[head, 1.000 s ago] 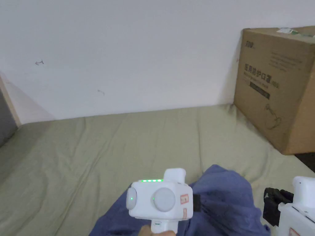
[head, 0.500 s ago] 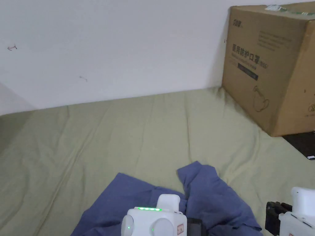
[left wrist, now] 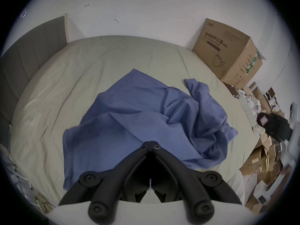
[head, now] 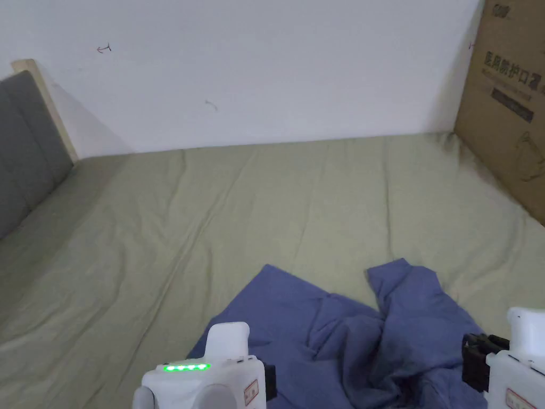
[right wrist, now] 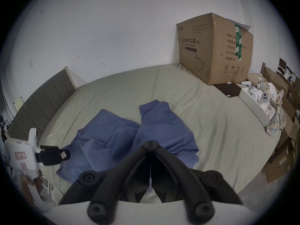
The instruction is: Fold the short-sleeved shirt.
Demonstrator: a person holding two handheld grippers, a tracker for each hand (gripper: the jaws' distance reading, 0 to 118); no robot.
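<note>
A blue short-sleeved shirt [head: 340, 330] lies crumpled on the green bed sheet [head: 213, 223], near the bed's front edge. One end of it sticks up toward the far right, and folds bunch in the middle [left wrist: 170, 114]. My left gripper [left wrist: 150, 142] hovers over the shirt's near left part, jaws shut with nothing between them. Its white body sits low in the head view, left gripper [head: 269, 381]. My right gripper [right wrist: 150, 141] hovers over the shirt's [right wrist: 123, 136] near right part, also shut and empty. It is at the lower right of the head view, right gripper [head: 472, 362].
A big cardboard box [head: 508, 117] stands on the bed's far right corner against the white wall. A grey padded headboard [head: 26, 154] bounds the left side. Cardboard boxes and a checked cloth [right wrist: 274, 119] lie off the bed's right side.
The head camera has swung left and down. The left gripper has dropped lower and to the left in the picture. The shirt now lies more spread out on the sheet.
</note>
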